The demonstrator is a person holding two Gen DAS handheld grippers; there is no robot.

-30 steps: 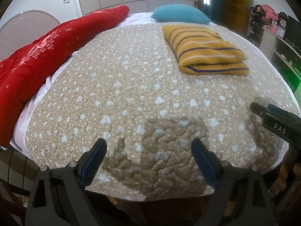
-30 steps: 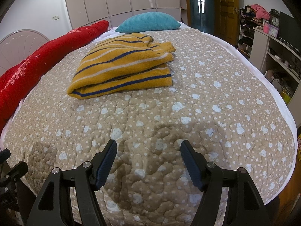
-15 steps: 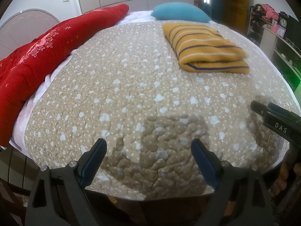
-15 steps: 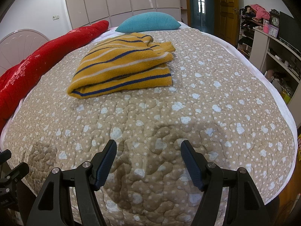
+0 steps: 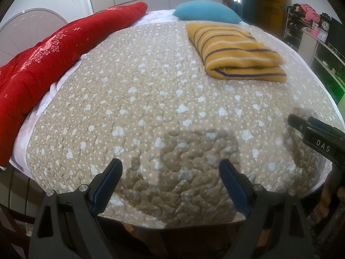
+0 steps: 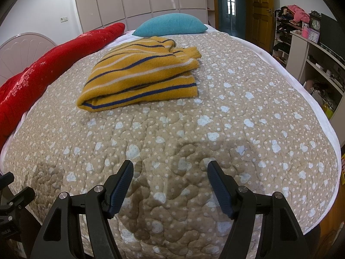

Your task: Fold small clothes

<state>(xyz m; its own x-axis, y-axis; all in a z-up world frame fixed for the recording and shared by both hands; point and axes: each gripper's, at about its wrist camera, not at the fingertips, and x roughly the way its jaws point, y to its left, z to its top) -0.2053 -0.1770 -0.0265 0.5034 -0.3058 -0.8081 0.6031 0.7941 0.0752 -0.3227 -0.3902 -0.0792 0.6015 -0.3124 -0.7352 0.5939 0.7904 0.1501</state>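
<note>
Bare quilt [image 6: 248,108] lies open; red duvet [image 5: 43,58] bounds its edge.

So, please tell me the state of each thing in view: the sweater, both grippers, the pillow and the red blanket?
sweater: folded, lying flat on the quilt, untouched.
left gripper: jaws open, empty, at the near edge of the bed.
right gripper: jaws open, empty, above the quilt.
pillow: lying at the far end.
red blanket: bunched along the left side.

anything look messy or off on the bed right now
Only slightly: the folded mustard-yellow striped knit sweater has uneven layers, with a cuff poking out on the side toward the teal pillow. Both grippers hang open and empty.
</note>
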